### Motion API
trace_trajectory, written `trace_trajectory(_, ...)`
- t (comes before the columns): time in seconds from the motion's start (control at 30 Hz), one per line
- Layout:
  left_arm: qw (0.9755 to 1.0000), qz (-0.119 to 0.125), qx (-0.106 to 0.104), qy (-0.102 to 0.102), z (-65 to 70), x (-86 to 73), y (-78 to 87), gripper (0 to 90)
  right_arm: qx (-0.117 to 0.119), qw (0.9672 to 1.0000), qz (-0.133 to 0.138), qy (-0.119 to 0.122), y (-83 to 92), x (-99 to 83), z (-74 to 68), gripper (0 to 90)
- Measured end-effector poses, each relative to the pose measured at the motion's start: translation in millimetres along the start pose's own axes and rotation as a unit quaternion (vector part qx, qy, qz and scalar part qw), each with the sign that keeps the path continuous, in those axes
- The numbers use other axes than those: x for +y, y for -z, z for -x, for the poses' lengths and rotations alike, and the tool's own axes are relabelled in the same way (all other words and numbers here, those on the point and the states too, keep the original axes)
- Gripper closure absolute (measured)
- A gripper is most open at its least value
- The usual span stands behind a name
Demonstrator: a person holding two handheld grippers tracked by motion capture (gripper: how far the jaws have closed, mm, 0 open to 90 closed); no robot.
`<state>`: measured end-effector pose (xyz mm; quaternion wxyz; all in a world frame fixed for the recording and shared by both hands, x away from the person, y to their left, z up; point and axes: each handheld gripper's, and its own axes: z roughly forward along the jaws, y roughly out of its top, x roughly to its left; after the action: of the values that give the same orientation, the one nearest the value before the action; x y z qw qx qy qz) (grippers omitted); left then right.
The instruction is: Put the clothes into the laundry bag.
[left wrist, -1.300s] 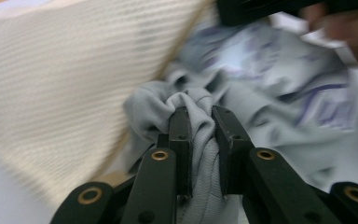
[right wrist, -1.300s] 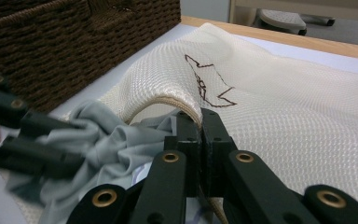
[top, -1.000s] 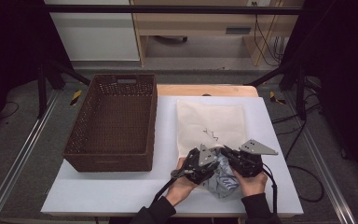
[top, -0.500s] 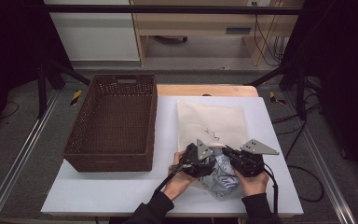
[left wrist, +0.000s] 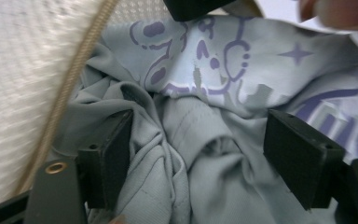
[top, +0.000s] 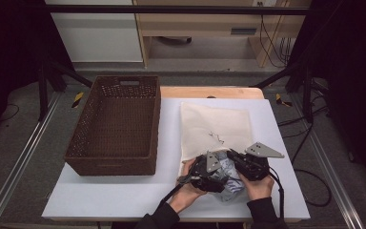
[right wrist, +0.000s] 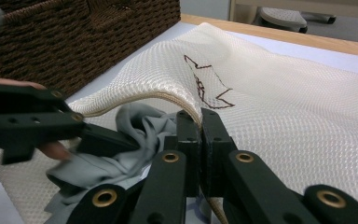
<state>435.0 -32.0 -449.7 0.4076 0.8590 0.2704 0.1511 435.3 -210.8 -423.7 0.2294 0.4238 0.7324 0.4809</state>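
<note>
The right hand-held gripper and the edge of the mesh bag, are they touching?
Touching. In the right gripper view the right hand-held gripper has its jaws shut on the corded rim of the mesh bag, lifting it.

Brown wicker basket left on white table; wooden desk behind

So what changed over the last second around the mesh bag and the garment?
The left hand-held gripper has just been opening, its pads off the grey garment that lies between them. The right hand-held gripper remains shut on the mesh bag rim; the basket is unmoved.
</note>
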Motion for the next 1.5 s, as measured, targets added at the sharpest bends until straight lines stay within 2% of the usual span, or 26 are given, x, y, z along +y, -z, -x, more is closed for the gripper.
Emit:
trace_trajectory(0.1,0.9989,-0.017,0.039,-0.02,4.5,0.5,-10.4,36.6,0.002,1.0,0.0,0.001,-0.5,-0.1,-0.4,88.2)
trace_trajectory(0.17,0.9975,-0.024,0.059,-0.032,5.2,2.1,-11.2,47.6,0.003,1.0,0.0,0.001,-0.2,-0.1,-0.3,88.2)
trace_trajectory(0.2,0.9973,-0.023,0.063,-0.03,4.7,2.5,-10.8,53.0,0.003,1.0,0.001,0.001,0.1,0.1,-0.4,88.2)
trace_trajectory(0.23,0.9978,-0.017,0.062,-0.017,1.7,3.1,-8.2,62.2,0.003,1.0,0.002,-0.002,0.9,0.4,-0.6,88.2)
trace_trajectory(0.27,0.9978,-0.017,0.062,-0.017,1.7,3.1,-8.2,65.0,0.003,1.0,0.002,-0.002,0.9,0.4,-0.6,88.2)
trace_trajectory(0.33,0.998,-0.006,0.062,0.0,-1.8,4.2,-3.8,67.4,0.004,1.0,0.004,-0.001,2.3,0.9,-0.2,88.2)
trace_trajectory(0.47,0.9969,0.011,0.077,0.011,-10.4,12.1,4.3,70.1,0.005,0.9999,0.012,-0.004,6.5,2.8,-0.4,88.2)
trace_trajectory(0.57,0.9961,-0.002,0.088,0.011,-16.9,15.7,-3.5,69.7,0.008,0.9998,0.016,-0.001,9.7,4.1,-1.6,88.2)
trace_trajectory(0.67,0.9943,0.003,0.105,0.016,-20.6,13.8,-14.0,67.3,0.009,0.9999,0.013,0.002,10.1,3.8,-2.5,88.2)
trace_trajectory(0.8,0.9964,0.002,0.084,0.015,-25.0,13.5,-16.0,58.1,0.005,1.0,0.002,-0.001,6.5,0.0,-0.7,88.3)
trace_trajectory(0.9,0.9984,0.013,0.046,0.03,-26.2,10.3,-0.7,49.6,0.003,1.0,-0.004,-0.003,4.0,-2.4,1.9,88.2)
trace_trajectory(0.93,0.9985,0.015,0.042,0.032,-25.1,9.5,3.7,45.8,0.002,1.0,-0.003,-0.003,3.2,-2.5,2.5,88.2)
trace_trajectory(1.0,0.9991,0.022,0.027,0.026,-21.8,6.7,16.5,39.4,0.0,1.0,-0.004,-0.003,2.8,-2.5,2.4,88.2)
trace_trajectory(1.1,0.9991,0.032,0.016,0.021,-17.2,4.8,36.8,34.0,-0.002,1.0,-0.003,-0.003,3.3,-2.5,2.7,88.2)
trace_trajectory(1.17,0.9985,0.047,-0.007,0.026,-13.1,6.0,50.1,33.0,-0.003,1.0,-0.003,-0.005,3.5,-2.4,2.8,88.2)
trace_trajectory(1.23,0.9982,0.055,-0.017,0.016,-7.3,6.7,54.5,31.5,-0.004,1.0,-0.003,-0.004,3.3,-2.5,3.1,88.2)
trace_trajectory(1.33,0.9994,0.029,-0.016,-0.009,2.5,5.6,42.8,29.5,-0.004,1.0,-0.003,-0.006,3.1,-2.3,2.9,88.2)
trace_trajectory(1.4,0.9999,0.002,-0.014,-0.007,4.5,2.7,27.1,28.3,-0.004,1.0,-0.003,-0.005,3.5,-2.3,3.0,88.2)
trace_trajectory(1.47,0.9997,-0.016,-0.021,0.004,3.5,-1.7,9.3,26.3,-0.004,1.0,-0.004,-0.005,3.7,-2.3,3.5,88.2)
trace_trajectory(1.5,0.9996,-0.021,-0.018,0.003,3.1,-3.0,4.2,26.3,-0.004,1.0,-0.005,-0.006,3.1,-2.5,3.7,88.2)
